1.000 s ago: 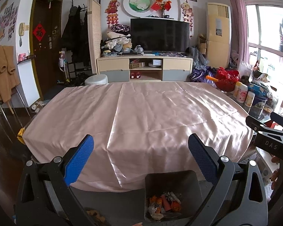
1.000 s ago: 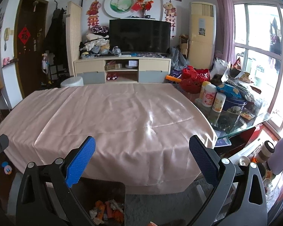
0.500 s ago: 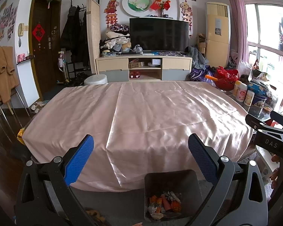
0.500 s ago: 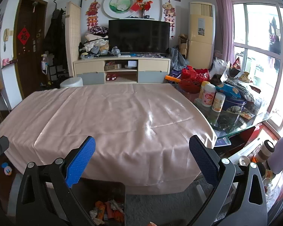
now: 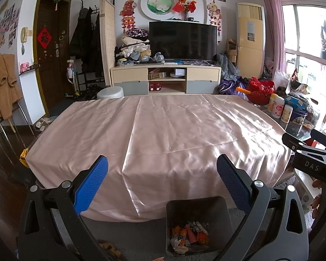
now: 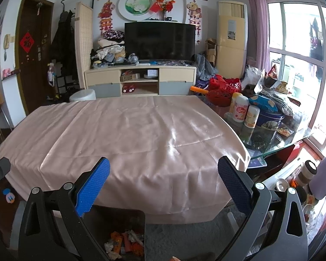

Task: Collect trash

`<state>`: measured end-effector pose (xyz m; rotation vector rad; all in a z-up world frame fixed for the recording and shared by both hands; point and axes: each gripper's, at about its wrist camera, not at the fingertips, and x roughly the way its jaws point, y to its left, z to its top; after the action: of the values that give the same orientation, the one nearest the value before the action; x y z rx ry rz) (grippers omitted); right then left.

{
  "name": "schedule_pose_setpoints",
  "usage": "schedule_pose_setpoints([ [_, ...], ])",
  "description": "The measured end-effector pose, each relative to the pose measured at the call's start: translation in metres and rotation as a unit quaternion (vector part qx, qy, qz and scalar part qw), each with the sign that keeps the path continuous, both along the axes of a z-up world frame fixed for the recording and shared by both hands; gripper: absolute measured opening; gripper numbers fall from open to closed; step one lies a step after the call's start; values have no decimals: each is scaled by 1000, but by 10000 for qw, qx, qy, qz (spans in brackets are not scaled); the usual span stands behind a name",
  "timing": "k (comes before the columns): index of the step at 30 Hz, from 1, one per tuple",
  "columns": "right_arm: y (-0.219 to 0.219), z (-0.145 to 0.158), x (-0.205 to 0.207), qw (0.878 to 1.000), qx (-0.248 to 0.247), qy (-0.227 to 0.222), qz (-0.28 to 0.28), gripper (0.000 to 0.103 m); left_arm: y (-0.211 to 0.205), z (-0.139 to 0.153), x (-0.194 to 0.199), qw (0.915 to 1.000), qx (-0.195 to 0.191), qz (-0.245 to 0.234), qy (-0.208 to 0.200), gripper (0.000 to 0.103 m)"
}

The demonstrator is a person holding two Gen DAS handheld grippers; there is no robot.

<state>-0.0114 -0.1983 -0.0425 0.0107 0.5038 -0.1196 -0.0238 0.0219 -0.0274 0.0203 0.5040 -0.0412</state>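
1. Nothing is seen to have moved since the earlier frames; both grippers are held at the same station before the table.
2. Left gripper [image 5: 162,174]: jaws are spread wide, nothing is held.
3. Right gripper [image 6: 163,175]: jaws are spread wide, nothing is held.
4. Crumpled trash [image 5: 188,235] is contained in the grey bin [image 5: 197,208], placed on the floor against the pink tablecloth [image 5: 163,126].

Home living room. Large television [image 5: 182,40] on low cabinet [image 5: 165,79] at far wall. Coats on rack [image 5: 87,37] left of television, dark entrance door [image 5: 49,58] further left. Standing air conditioner [image 5: 251,41] right of television. Table [image 5: 158,134] with pink cloth before television.
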Motion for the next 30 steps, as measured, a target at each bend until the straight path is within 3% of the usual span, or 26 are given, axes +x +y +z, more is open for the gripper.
schedule_pose_setpoints([
  [30, 5, -2, 0, 10000, 32, 41, 44, 100, 1, 0, 0, 10000, -1, -3, -2, 95],
])
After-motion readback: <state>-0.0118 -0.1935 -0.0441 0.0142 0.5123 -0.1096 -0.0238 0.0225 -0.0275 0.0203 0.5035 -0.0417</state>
